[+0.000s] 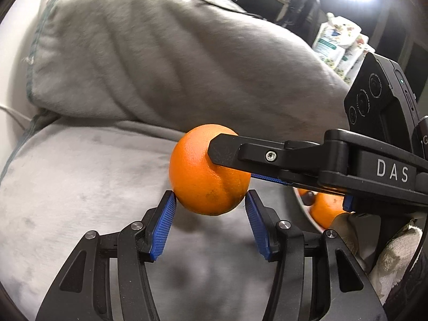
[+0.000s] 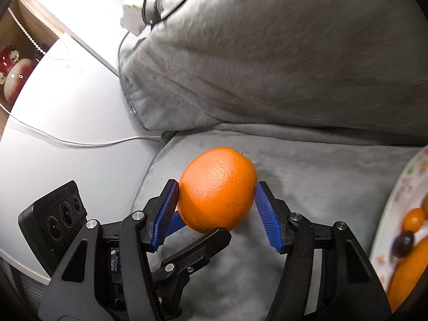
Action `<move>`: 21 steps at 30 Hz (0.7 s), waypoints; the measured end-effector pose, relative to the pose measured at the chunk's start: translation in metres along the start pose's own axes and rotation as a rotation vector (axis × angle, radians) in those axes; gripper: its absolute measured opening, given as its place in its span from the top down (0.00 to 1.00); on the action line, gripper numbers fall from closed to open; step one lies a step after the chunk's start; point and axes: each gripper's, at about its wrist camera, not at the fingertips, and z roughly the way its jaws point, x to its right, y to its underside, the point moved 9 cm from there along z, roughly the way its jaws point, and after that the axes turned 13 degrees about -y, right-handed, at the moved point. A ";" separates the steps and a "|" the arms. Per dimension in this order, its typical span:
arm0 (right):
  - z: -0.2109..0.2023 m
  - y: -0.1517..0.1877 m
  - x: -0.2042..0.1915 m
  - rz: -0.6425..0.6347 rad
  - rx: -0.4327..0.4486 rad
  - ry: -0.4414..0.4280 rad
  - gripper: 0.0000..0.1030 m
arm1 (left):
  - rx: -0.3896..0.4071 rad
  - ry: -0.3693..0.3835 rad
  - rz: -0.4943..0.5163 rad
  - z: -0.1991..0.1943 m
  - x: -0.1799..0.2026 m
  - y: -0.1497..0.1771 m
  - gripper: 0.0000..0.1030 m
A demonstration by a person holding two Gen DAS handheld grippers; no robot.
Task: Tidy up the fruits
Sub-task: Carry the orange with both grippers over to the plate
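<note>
At frame centre, keep orange [image 2: 216, 190] clamped squarely between both right gripper [image 2: 216, 208] and left gripper [image 1: 210, 223] pads above cushion [image 2: 307, 187].

Left gripper [image 1: 210, 200] and right gripper [image 2: 216, 195]: black linkage frames, silver round-headed pivot screws, ribbed blue pads [image 1: 163, 227]. Right body lettered "DAS" in white; black three-lens camera block [image 1: 374, 99] mounted above.
</note>
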 end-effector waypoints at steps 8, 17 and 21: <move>-0.042 0.003 0.008 -0.007 0.059 0.021 0.40 | 0.029 0.029 0.038 -0.010 0.036 -0.007 0.49; -0.083 0.006 0.010 -0.037 0.101 0.060 0.40 | 0.049 0.070 0.084 -0.014 0.068 -0.011 0.48; -0.096 0.008 0.016 -0.029 0.114 0.069 0.40 | 0.049 0.087 0.106 -0.016 0.077 -0.005 0.49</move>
